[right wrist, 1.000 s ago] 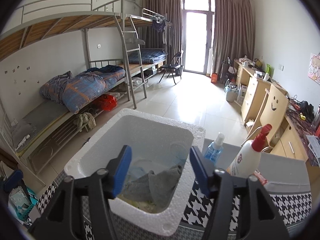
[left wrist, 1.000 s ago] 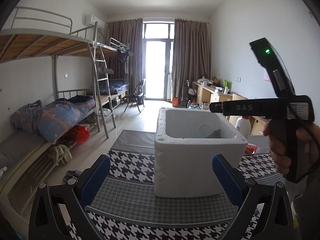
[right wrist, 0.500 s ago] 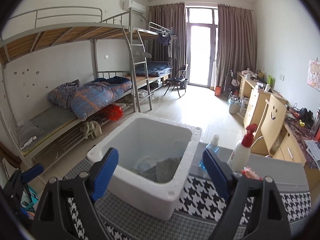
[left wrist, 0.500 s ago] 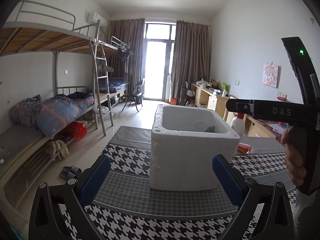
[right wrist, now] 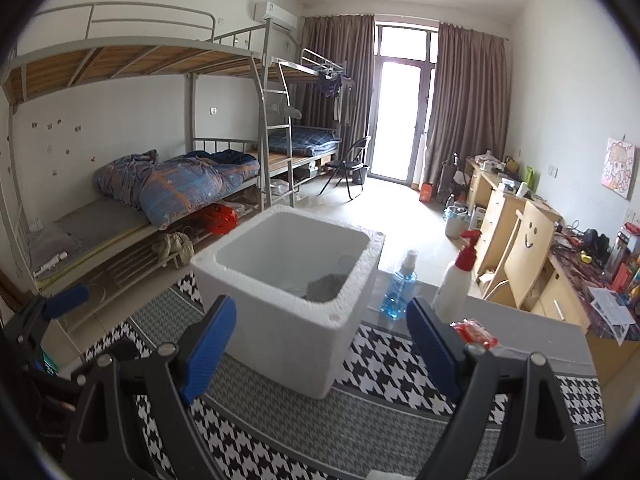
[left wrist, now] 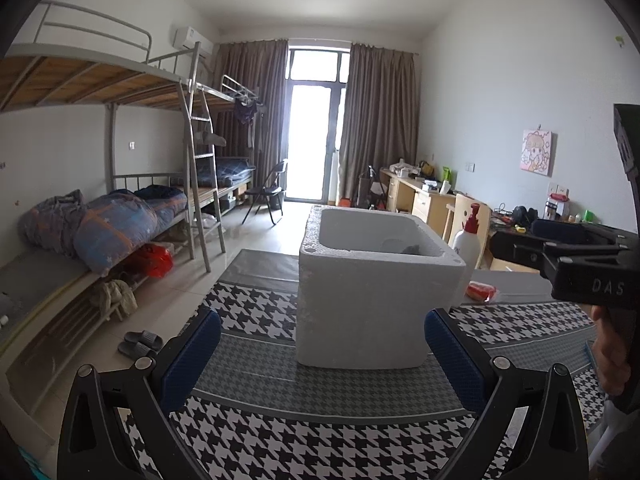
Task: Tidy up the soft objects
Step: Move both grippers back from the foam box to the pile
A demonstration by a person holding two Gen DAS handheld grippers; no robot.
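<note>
Two grippers, both spread wide and holding nothing: left gripper [left wrist: 322, 350] low in front of the foam box [left wrist: 372, 284], right gripper [right wrist: 320, 344] above the near corner of the same box [right wrist: 288, 300].

Inside the box, a grey cloth [right wrist: 326, 286] bunched against the right wall, with something pale beside it, too hidden to name. On the checked mat [left wrist: 256, 312], no loose cloth or other soft piece in either view. Beside the box, only a blue spray bottle [right wrist: 398, 286], a white pump bottle [right wrist: 454, 286] and a red packet [right wrist: 474, 330].

Probably the closing stretch: soft things in, hands out.

To finish well:
- Keep the jaws wide and clear of the crumbly foam rim.
- Look over the mat edges for a stray piece before stopping.
- Leave the bottles and the packet alone, since hard or crinkly rather than soft.
- If pressing the cloth lower, come straight down from above, not across the wall, lest the light box slide or tip.
</note>
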